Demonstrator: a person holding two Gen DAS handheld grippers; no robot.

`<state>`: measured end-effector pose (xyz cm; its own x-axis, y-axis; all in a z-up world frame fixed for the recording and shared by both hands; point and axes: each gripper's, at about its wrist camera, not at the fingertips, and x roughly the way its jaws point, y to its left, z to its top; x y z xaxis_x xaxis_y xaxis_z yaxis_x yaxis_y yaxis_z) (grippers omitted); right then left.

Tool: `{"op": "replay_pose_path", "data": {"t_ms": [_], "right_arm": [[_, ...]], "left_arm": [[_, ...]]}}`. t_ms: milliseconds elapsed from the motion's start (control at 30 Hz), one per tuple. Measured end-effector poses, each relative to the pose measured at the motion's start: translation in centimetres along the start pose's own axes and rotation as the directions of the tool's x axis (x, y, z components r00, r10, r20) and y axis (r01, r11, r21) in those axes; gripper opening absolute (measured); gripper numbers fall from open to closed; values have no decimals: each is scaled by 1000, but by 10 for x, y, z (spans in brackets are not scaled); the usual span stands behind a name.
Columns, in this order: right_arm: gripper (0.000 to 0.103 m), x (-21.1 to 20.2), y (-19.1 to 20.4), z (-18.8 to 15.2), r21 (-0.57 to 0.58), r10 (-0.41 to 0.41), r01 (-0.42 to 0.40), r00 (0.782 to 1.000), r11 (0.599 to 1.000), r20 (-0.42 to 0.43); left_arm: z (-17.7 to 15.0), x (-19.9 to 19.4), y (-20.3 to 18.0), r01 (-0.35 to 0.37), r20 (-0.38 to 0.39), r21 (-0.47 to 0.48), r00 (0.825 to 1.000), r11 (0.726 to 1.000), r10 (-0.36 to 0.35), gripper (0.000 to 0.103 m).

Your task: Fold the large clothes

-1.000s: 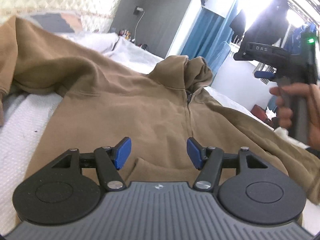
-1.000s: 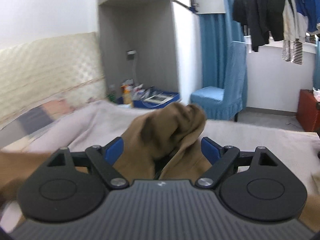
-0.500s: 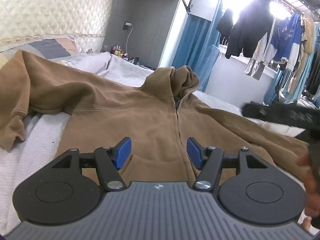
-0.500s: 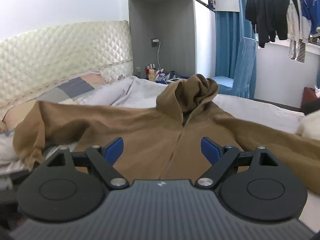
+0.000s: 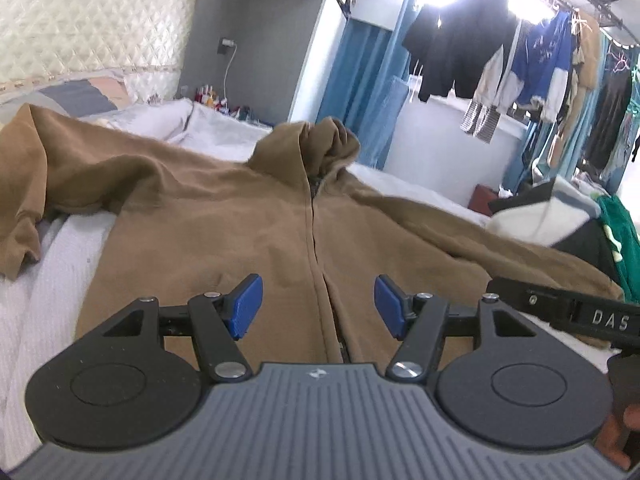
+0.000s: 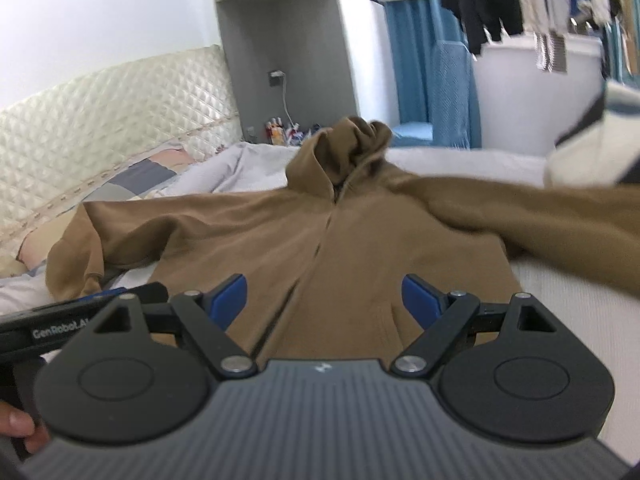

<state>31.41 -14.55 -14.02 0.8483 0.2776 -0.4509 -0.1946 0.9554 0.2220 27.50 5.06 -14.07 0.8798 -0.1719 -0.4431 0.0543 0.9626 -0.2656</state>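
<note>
White bedding [image 5: 48, 280] carries the brown hoodie [image 5: 224, 240], spread flat, zipper up; left gripper [image 5: 318, 306] hovers released, fingers empty. From the right wrist, right gripper [image 6: 322, 302] likewise gapes; the bunched left sleeve [image 6: 72, 256] may fold crooked.

One brown hoodie [image 5: 248, 232] lies on one bed [image 5: 44, 280]. Two grippers: left [image 5: 318, 306], right [image 6: 324, 298]. One chair [image 6: 436, 120] at one o'clock. One clothes heap [image 5: 560, 220] at three. Hanging garments are too crowded to count.
</note>
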Motion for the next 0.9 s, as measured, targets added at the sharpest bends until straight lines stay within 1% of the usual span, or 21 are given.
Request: {"op": "replay_pose_path", "data": {"t_ms": [167, 233, 467, 733, 900], "right_arm": [[86, -1, 1, -5, 4, -15, 15, 1000, 1000, -15], [86, 2, 0, -6, 5, -24, 24, 1000, 1000, -13], [86, 15, -6, -10, 40, -55, 57, 997, 998, -49], [86, 10, -15, -6, 77, -91, 92, 996, 993, -15], [86, 5, -28, -1, 131, -112, 112, 994, 985, -8]], "left_arm": [[-12, -8, -6, 21, -26, 2, 999, 1000, -21, 68], [-13, -3, -7, 19, -36, 12, 999, 1000, -18, 68], [-15, 13, -2, 22, -73, -9, 997, 1000, -23, 68], [-16, 19, -1, 30, -81, -3, 996, 1000, -31, 68], [-18, 24, 1, 26, -96, -16, 995, 1000, -28, 68]]}}
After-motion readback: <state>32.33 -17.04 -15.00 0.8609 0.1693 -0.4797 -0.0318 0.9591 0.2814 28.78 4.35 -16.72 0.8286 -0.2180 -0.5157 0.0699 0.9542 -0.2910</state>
